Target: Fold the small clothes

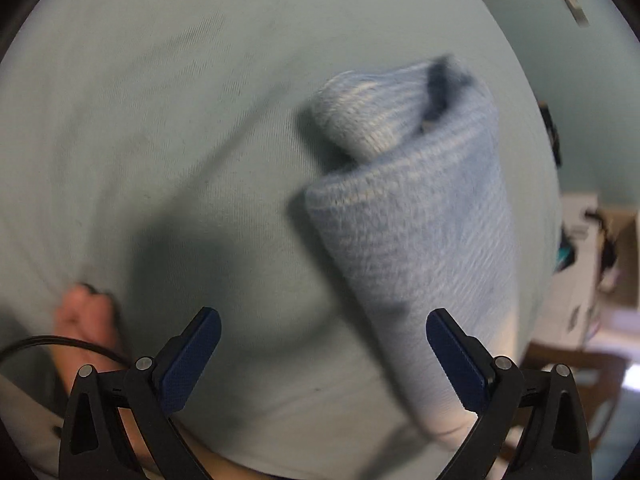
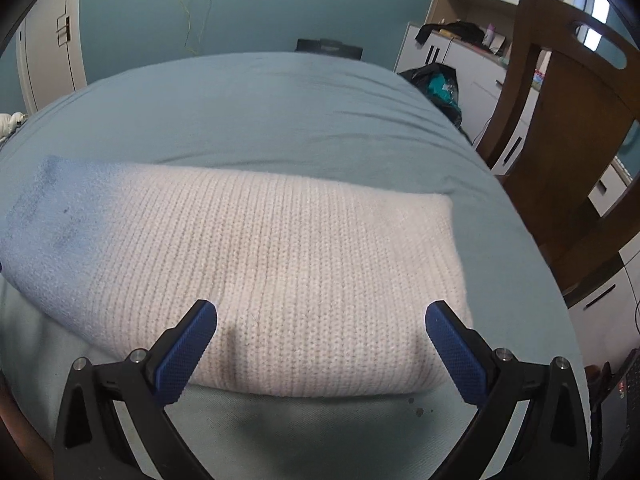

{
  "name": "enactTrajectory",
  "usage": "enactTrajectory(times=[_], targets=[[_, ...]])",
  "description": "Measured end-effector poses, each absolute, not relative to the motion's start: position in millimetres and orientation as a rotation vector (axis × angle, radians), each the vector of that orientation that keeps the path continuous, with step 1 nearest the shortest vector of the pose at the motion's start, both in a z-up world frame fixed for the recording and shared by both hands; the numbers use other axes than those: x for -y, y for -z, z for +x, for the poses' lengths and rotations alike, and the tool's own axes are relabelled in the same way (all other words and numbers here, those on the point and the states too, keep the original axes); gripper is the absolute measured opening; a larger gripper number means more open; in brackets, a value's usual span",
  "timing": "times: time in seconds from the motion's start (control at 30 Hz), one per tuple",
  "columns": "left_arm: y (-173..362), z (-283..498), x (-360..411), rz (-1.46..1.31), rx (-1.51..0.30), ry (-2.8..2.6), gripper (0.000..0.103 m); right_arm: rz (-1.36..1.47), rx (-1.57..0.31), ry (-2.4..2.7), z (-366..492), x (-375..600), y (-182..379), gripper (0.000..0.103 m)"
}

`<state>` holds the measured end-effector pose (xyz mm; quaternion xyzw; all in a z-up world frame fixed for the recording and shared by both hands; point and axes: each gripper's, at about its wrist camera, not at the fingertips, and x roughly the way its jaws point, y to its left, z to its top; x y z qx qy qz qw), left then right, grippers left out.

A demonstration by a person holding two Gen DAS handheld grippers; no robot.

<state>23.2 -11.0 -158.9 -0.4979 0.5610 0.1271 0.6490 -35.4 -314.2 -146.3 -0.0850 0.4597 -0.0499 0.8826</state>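
A folded knitted garment point(image 2: 256, 272), blue at one end and white at the other, is seen lying on the teal bedsheet point(image 2: 280, 112). Just before it, the right gripper point(image 2: 320, 344) is held wide open and empty. Beside it, the left gripper point(image 1: 324, 344) is likewise spread, gripping nothing.

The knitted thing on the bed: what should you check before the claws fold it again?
1. Left claw open and holding nothing: ok.
2. Right claw open and holding nothing: ok.
3. Knitted garment lying on the bed sheet, within the right claw's view: ok.
4. Garment flat: not ok, the left view shows its far end curled over.
5. Left view sharp enough to aim: not ok, it is blurred.
6. Garment's edge between a claw's fingers: cannot tell.
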Motion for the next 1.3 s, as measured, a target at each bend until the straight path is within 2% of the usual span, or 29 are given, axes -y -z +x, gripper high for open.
enactTrajectory(times=[0.17, 0.4, 0.7, 0.77, 0.8, 0.87, 0.93, 1.07, 1.17, 1.3], targets=[[175, 38, -4, -1.268, -1.221, -0.311, 0.103, -0.201, -0.999, 0.104, -19, 310, 159, 0.102], [205, 51, 11, -1.469, -1.217, -0.284, 0.103, -0.181, -0.944, 0.126, -15, 313, 153, 0.102], [195, 103, 31, -1.392, -1.128, -0.296, 0.103, -0.113, -0.981, 0.22, -1, 339, 160, 0.102], [191, 123, 40, -1.33, -1.154, -0.251, 0.083, -0.093, -0.996, 0.232, 3, 343, 165, 0.102], [186, 129, 40, -1.296, -1.168, -0.243, 0.08, -0.078, -1.001, 0.234, 5, 346, 166, 0.102], [177, 134, 38, -1.292, -1.165, -0.222, 0.054, -0.065, -1.004, 0.25, 6, 348, 170, 0.102], [168, 132, 34, -1.318, -1.146, -0.205, 0.045, -0.071, -0.993, 0.262, 4, 346, 173, 0.102], [141, 134, 33, -1.258, -1.102, -0.163, 0.038, -0.087, -1.03, 0.272, 3, 339, 175, 0.102], [113, 124, 27, -1.194, -1.071, -0.136, 0.037, -0.045, -1.07, 0.228, 5, 338, 173, 0.102], [56, 110, 25, -0.965, -0.974, -0.161, 0.037, -0.053, -1.115, 0.067, -1, 311, 173, 0.102]])
